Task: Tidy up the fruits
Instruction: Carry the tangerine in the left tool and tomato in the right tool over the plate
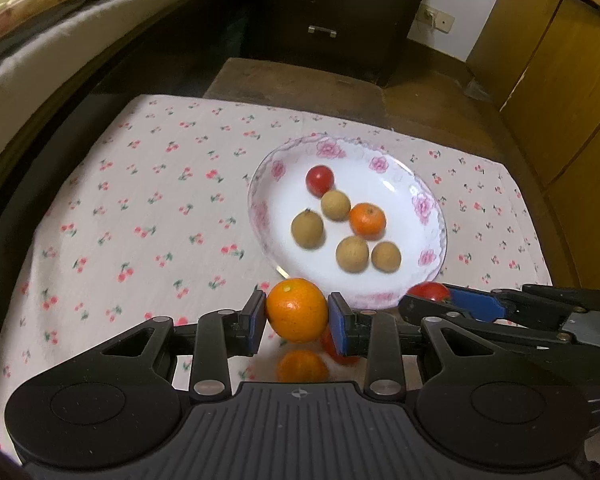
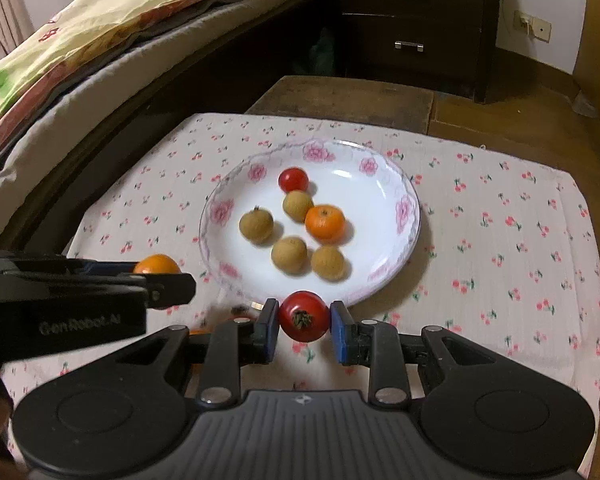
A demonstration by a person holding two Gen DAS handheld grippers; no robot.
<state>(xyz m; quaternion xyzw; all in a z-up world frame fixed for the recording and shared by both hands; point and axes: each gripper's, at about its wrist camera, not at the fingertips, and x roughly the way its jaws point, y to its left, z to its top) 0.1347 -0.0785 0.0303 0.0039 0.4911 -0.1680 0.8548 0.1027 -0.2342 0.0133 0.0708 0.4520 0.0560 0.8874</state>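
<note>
A white plate (image 2: 404, 232) with pink flowers on its rim holds four tan longans (image 2: 256, 225), a small orange (image 2: 325, 222) and a red tomato (image 2: 293, 179). Just before its near rim, another orange (image 1: 297, 309) and another tomato (image 2: 304, 315), stem end toward the camera, are pinched between blue-padded jaws.

In the left wrist view, a red fruit (image 1: 332, 346) under the left gripper (image 1: 297, 317) shows only as a sliver behind the gripper's right finger, and an orange blur (image 1: 302, 366) below the held orange (image 1: 297, 309) is too soft to identify. The right gripper (image 1: 428, 300) covers most of its tomato (image 1: 427, 290). In the right wrist view, the left gripper (image 2: 156, 280) hides the orange's lower half.
</note>
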